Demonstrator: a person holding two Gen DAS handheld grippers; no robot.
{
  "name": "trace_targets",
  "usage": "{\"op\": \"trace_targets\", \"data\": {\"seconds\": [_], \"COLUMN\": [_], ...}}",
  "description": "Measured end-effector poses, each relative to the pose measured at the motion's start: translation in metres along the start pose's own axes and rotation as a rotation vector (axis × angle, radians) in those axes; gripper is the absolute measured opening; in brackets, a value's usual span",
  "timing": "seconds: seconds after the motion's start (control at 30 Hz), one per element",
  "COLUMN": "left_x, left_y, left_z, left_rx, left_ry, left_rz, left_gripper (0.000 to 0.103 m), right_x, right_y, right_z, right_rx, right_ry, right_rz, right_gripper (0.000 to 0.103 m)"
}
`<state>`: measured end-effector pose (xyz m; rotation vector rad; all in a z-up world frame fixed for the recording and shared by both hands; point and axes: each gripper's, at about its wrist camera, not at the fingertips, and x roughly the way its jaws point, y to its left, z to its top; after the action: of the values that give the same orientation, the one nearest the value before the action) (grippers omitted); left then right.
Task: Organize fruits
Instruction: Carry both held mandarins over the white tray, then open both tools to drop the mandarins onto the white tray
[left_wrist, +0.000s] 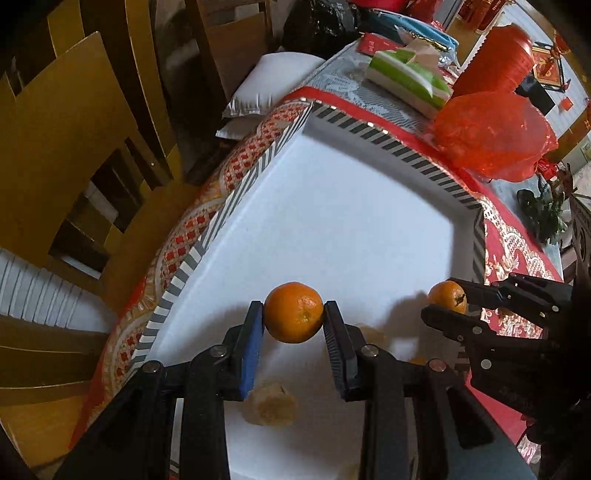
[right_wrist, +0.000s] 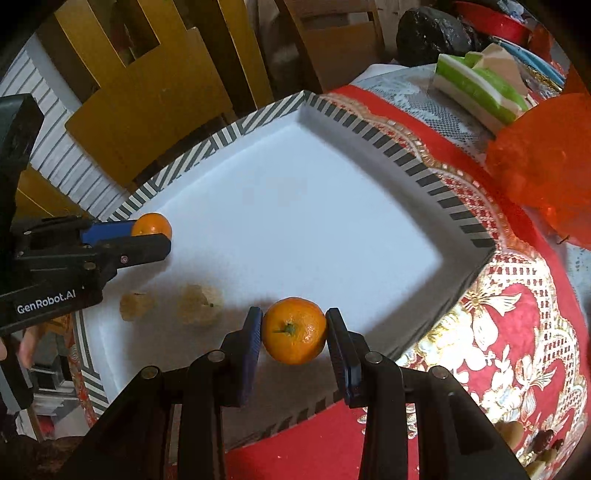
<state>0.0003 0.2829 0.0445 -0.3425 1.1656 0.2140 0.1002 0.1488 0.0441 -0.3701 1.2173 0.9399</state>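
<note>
My left gripper (left_wrist: 293, 312) is shut on a mandarin (left_wrist: 293, 312) and holds it above the white square tray (left_wrist: 332, 206) with a striped rim. My right gripper (right_wrist: 294, 330) is shut on a second mandarin (right_wrist: 294, 330) with a green stem, above the tray's near edge. In the left wrist view the right gripper (left_wrist: 448, 299) holds its mandarin (left_wrist: 445, 295) at the right. In the right wrist view the left gripper (right_wrist: 153, 230) holds its mandarin (right_wrist: 151, 224) at the left. Two pale reflections (right_wrist: 199, 302) show on the tray's glossy floor.
The tray lies on a red and gold patterned tablecloth (right_wrist: 509, 332). A red plastic bag (left_wrist: 491, 133) and a green and white box (left_wrist: 406, 79) lie beyond the tray. Yellow wooden chairs (left_wrist: 74, 147) stand at the left of the table.
</note>
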Motion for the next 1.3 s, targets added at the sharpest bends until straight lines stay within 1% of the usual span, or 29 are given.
{"op": "trace_targets", "data": {"seconds": [0.3,0.5,0.67,0.7,0.73,0.8,0.87,0.9,0.93,1.1,1.2,1.3], "left_x": [0.013,0.02,0.023,0.024,0.023,0.021,0.019,0.018,0.017,0.01,0.003,-0.006], "left_y": [-0.002,-0.003,-0.005,-0.005,-0.006,-0.006,-0.006,-0.006,-0.006,-0.008,-0.011,-0.015], "left_z": [-0.002,-0.002,-0.002,-0.002,-0.002,-0.002,-0.002,-0.002,-0.003,-0.004,-0.004,-0.004], "left_rx": [0.004,0.003,0.0,-0.001,-0.004,-0.01,-0.013,-0.013,-0.013,-0.022,-0.014,-0.006], "left_ry": [0.025,0.038,0.046,0.047,0.047,0.042,0.036,0.035,0.034,0.023,0.006,-0.013], "left_rz": [-0.002,0.008,0.022,0.023,0.024,0.022,0.026,0.032,0.036,0.042,0.058,0.064], "left_gripper": [0.032,0.032,0.033,0.037,0.048,0.059,0.06,0.062,0.064,0.066,0.068,0.072], "right_x": [0.008,0.011,0.013,0.012,0.011,0.008,0.006,0.004,0.003,-0.008,-0.017,-0.026], "right_y": [0.001,0.004,0.006,0.006,0.004,0.002,0.0,0.0,0.0,-0.002,-0.002,-0.003], "right_z": [0.0,0.002,0.001,0.001,0.0,-0.001,-0.002,-0.003,-0.003,-0.006,-0.01,-0.013], "right_rx": [0.002,-0.008,-0.008,-0.006,0.0,0.011,0.02,0.024,0.024,0.035,0.036,0.043], "right_ry": [0.022,0.026,0.021,0.019,0.014,0.003,-0.004,-0.007,-0.008,-0.027,-0.042,-0.059], "right_rz": [-0.005,-0.024,-0.023,-0.019,-0.013,-0.003,0.011,0.017,0.016,0.021,0.02,0.023], "right_gripper": [0.038,0.039,0.039,0.039,0.039,0.043,0.05,0.052,0.053,0.053,0.054,0.056]}}
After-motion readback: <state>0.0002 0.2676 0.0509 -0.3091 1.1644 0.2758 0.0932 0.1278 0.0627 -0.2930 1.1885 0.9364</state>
